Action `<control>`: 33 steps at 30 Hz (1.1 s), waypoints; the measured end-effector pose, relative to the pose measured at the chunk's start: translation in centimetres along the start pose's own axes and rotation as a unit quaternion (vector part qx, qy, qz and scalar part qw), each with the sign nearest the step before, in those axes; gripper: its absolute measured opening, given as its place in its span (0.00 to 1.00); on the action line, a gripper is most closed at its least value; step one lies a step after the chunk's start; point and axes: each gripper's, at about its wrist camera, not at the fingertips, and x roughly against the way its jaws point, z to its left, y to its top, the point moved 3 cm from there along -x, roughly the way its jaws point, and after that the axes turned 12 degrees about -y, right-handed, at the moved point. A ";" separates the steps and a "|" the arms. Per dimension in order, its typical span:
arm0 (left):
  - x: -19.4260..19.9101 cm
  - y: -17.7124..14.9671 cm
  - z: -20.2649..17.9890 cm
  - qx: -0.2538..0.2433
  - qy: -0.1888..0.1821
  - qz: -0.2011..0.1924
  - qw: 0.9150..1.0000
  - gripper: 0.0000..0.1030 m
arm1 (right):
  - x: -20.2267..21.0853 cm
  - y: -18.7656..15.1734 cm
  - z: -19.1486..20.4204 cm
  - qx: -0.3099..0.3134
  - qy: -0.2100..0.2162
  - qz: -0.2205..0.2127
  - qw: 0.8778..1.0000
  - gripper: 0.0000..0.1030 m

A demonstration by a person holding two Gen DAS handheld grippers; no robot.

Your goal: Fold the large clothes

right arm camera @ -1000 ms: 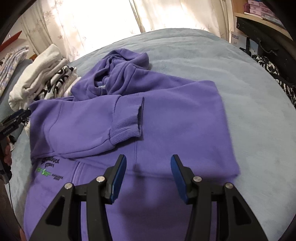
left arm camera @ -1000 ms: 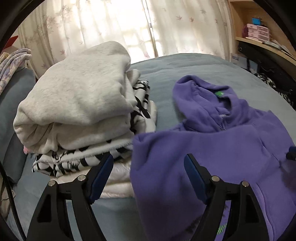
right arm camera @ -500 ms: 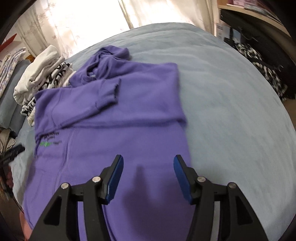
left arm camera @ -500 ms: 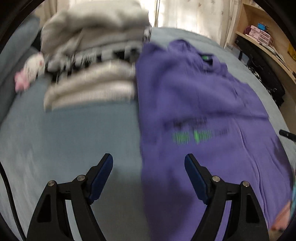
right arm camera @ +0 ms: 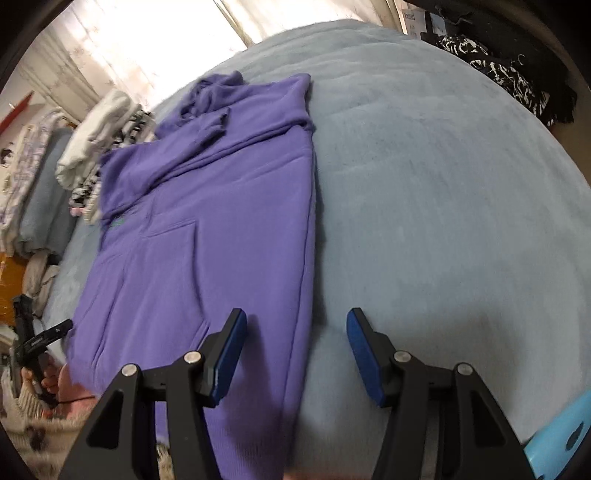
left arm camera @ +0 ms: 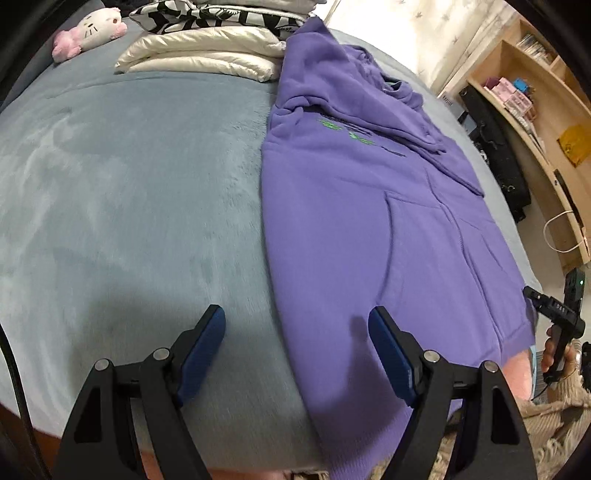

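A purple hoodie lies flat on the blue-grey bed, sleeves folded across its chest, hood at the far end, hem hanging over the near bed edge. It also shows in the right wrist view. My left gripper is open and empty, hovering over the hoodie's left side edge near the hem. My right gripper is open and empty, over the hoodie's right side edge near the hem.
A pile of folded clothes and a pink-white plush toy sit at the far left of the bed. Wooden shelves stand at the right. Black patterned clothing lies at the bed's far right.
Both grippers have drawn back from the hoodie's upper part toward its hem at the near bed edge. Both stayed open and empty.
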 end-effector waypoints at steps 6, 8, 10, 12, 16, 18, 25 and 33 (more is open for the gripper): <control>-0.3 -1.3 -1.0 0.008 -0.026 0.004 1.000 0.76 | 1.6 -2.0 -0.5 -0.022 0.098 0.008 0.995 0.55; -0.3 -1.4 -0.8 0.018 -0.040 -0.001 0.999 0.76 | 1.5 -2.8 -0.2 -0.023 0.130 0.016 0.991 0.55; -0.7 -1.3 -0.4 0.033 -0.059 -0.009 0.998 0.77 | 1.2 -3.5 0.4 -0.018 0.146 0.021 0.989 0.55; -0.8 -1.5 0.2 0.044 -0.071 -0.017 0.996 0.77 | 1.0 -3.9 1.0 -0.017 0.154 0.018 0.988 0.56; -1.3 -1.4 0.5 0.055 -0.091 -0.028 0.994 0.78 | 0.4 -4.1 2.4 -0.016 0.186 0.019 0.982 0.56; -1.7 -1.3 0.2 0.050 -0.093 -0.028 0.994 0.84 | -0.1 -4.1 3.4 -0.002 0.183 0.019 0.983 0.56; -3.8 -1.0 -2.6 0.001 -0.075 -0.024 0.997 0.95 | -1.2 -3.9 5.8 0.012 0.173 0.014 0.985 0.34; -4.9 -1.1 -3.5 0.031 -0.120 -0.031 0.992 0.16 | -0.1 -3.8 6.2 0.014 0.154 -0.015 0.988 0.20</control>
